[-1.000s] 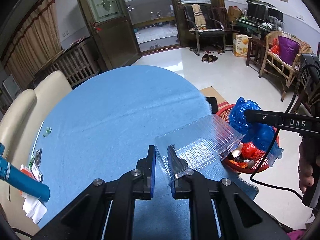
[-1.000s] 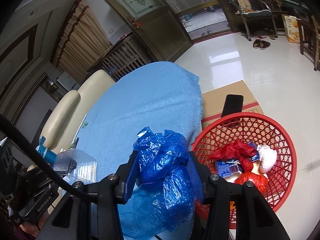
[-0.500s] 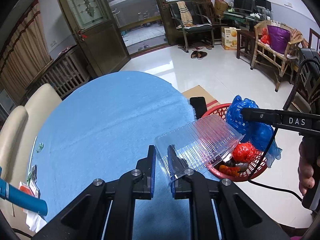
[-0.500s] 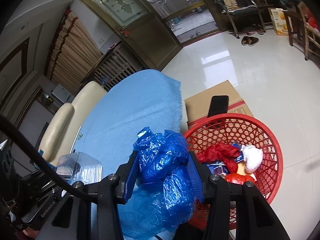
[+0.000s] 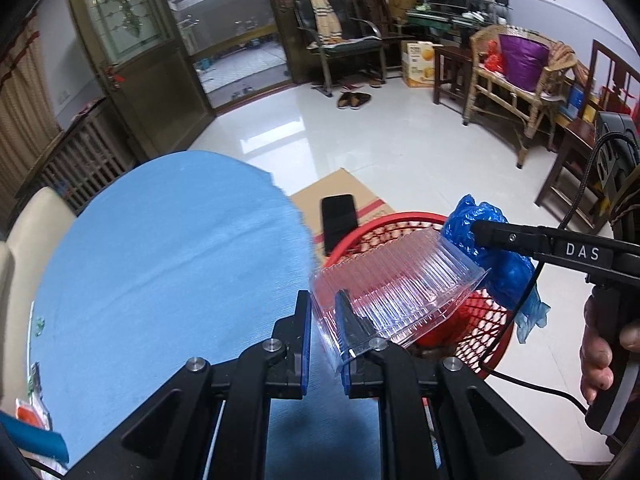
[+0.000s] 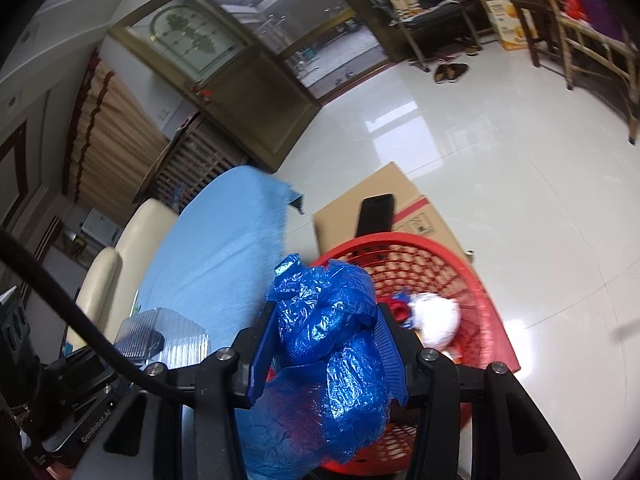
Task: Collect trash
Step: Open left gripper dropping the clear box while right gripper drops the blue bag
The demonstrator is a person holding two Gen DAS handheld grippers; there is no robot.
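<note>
Two-piece trash: ribbed clear clamshell (image 5: 394, 280), crumpled blue bag (image 6: 328, 328)

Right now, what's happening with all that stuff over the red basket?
A person is tidying trash with a gripper in each hand. The left gripper is clamped on the edge of a clear plastic clamshell container, holding it above the red basket. The right gripper squeezes a crumpled blue plastic bag over that same basket, which already has trash inside. Nothing has been dropped yet.
</note>
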